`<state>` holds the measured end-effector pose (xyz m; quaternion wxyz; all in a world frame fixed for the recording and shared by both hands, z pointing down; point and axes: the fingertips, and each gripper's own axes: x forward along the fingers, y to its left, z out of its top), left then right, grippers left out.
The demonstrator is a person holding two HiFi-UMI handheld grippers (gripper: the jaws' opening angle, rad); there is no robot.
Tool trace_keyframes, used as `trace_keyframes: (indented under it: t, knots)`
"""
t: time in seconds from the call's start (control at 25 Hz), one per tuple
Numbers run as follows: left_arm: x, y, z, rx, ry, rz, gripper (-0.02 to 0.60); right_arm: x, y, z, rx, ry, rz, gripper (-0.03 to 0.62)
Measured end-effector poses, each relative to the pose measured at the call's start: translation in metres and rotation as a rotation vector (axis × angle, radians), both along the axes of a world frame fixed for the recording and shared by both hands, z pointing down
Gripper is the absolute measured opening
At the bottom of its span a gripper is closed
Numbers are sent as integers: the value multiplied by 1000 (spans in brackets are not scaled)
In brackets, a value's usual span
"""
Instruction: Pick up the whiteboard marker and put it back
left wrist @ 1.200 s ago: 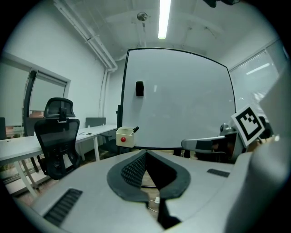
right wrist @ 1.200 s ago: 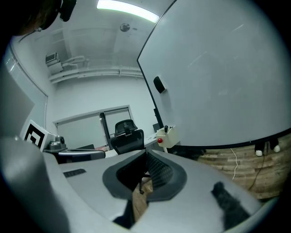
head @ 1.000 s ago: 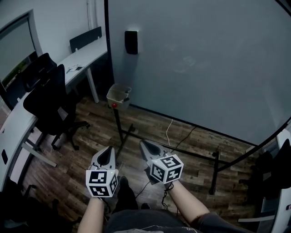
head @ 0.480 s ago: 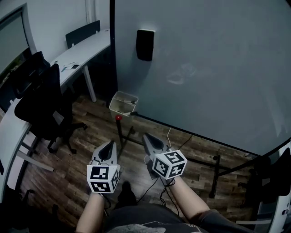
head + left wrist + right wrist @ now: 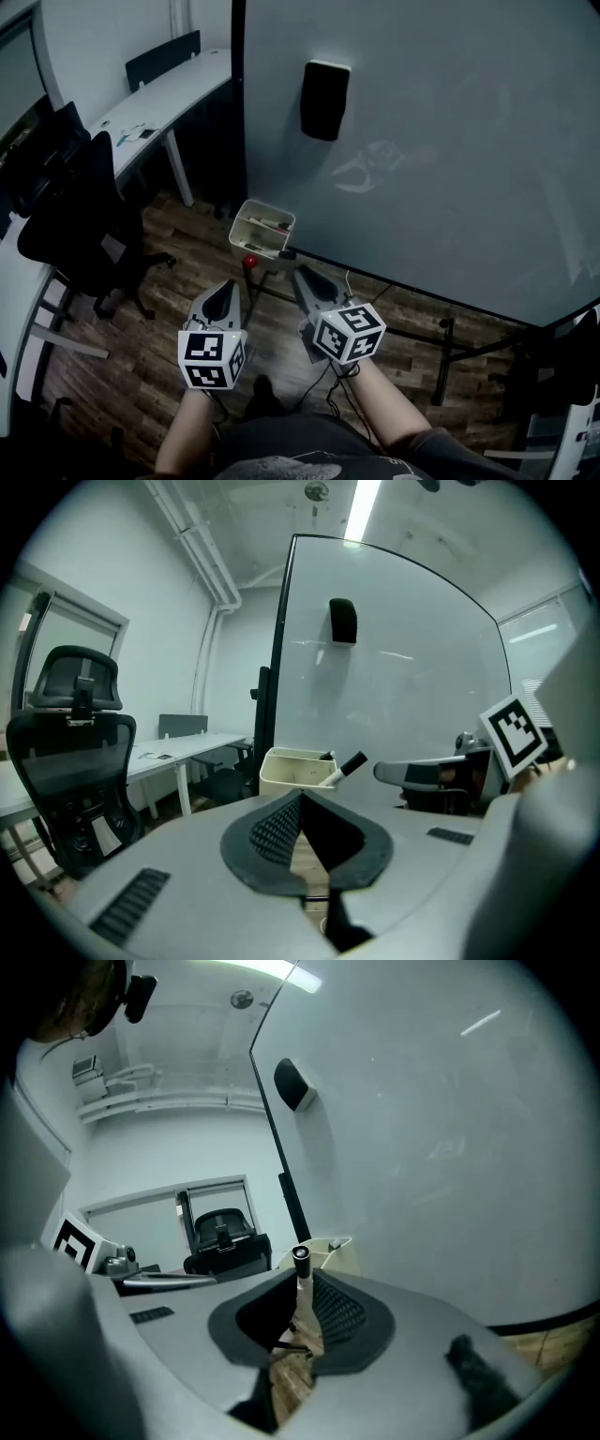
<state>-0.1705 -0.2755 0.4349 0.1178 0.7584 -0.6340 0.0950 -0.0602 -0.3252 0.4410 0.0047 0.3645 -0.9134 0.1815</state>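
Clearly your right gripper (image 5: 302, 1283) is closed on the whiteboard marker (image 5: 301, 1269) at its jaw tips, black end uppermost, probably to drop it into the white marker bin (image 5: 286, 775) close ahead. Your left gripper (image 5: 302, 797) is closed and empty.

Left tongs (image 5: 300, 797) closed; right tongs (image 5: 305, 1290), just easing apart, pinch the marker (image 5: 301, 1258)

A large whiteboard (image 5: 450, 122) stands on a dark wooden floor (image 5: 159, 300). A black eraser (image 5: 324, 99) clings to the whiteboard's upper left part. Left of the whiteboard stand a white desk (image 5: 159, 94) and a black office chair (image 5: 80, 220).
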Motion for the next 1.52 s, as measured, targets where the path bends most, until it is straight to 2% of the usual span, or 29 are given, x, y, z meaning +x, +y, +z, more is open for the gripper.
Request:
trace_keyframes:
  t: [0.04, 0.08, 0.12, 0.36, 0.64, 0.88, 1.0, 1.08, 1.52]
  knots:
    - [-2, -4, 1, -1, 0, 4, 12, -3, -3, 2, -6, 2, -5, 50]
    - [-3, -8, 1, -2, 1, 8, 12, -7, -6, 4, -15, 0, -12, 106]
    - [-5, -11, 2, -3, 1, 12, 12, -10, -8, 6, -24, -3, -17, 124]
    - [-11, -31, 3, -2, 3, 39, 12, -21, -23, 7, -9, -28, -2, 144]
    - [-14, -49, 7, -9, 6, 62, 12, -33, -34, 6, 15, -28, -3, 144]
    - [-16, -62, 9, -11, 11, 78, 12, -38, -38, 5, 54, 12, -6, 140]
    - [-16, -65, 12, -15, 14, 83, 12, -39, -38, 3, 81, 27, 4, 86]
    - [-16, -66, 14, -17, 16, 85, 12, -40, -38, 3, 94, 31, 7, 84]
    - [-17, -63, 10, -6, 11, 82, 12, -38, -39, -16, 141, 3, 19, 83]
